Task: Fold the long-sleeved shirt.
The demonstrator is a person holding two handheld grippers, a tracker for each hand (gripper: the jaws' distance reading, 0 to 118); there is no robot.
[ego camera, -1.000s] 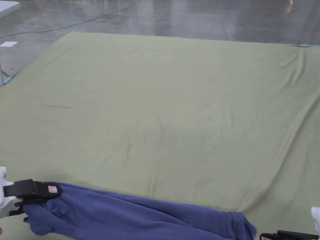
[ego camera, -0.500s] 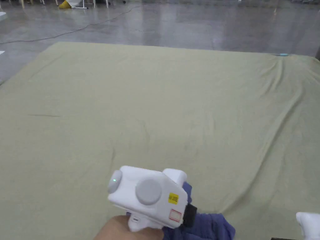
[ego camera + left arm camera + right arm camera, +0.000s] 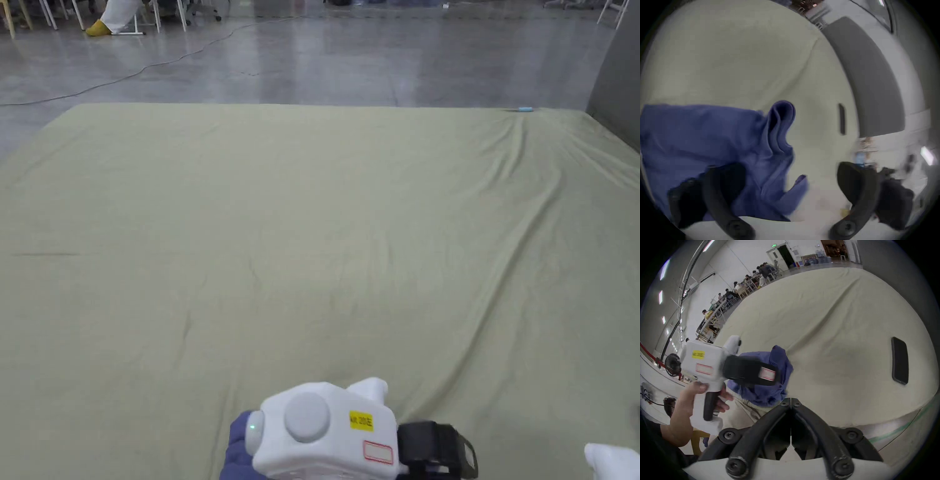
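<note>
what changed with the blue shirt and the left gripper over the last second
The left gripper swung from the near left edge to the middle, over the crumpled blue long-sleeved shirt, which went from stretched along the near edge to bunched up. Its jaws now stand open, so it seems to have let go. The right gripper stays shut; the green sheet is unchanged.

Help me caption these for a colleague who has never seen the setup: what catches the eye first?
A wide pale green sheet covers the work surface. At its near edge a white handheld left gripper hangs over a bunched blue-purple long-sleeved shirt. A flat black phone lies on the sheet off to the right.
</note>
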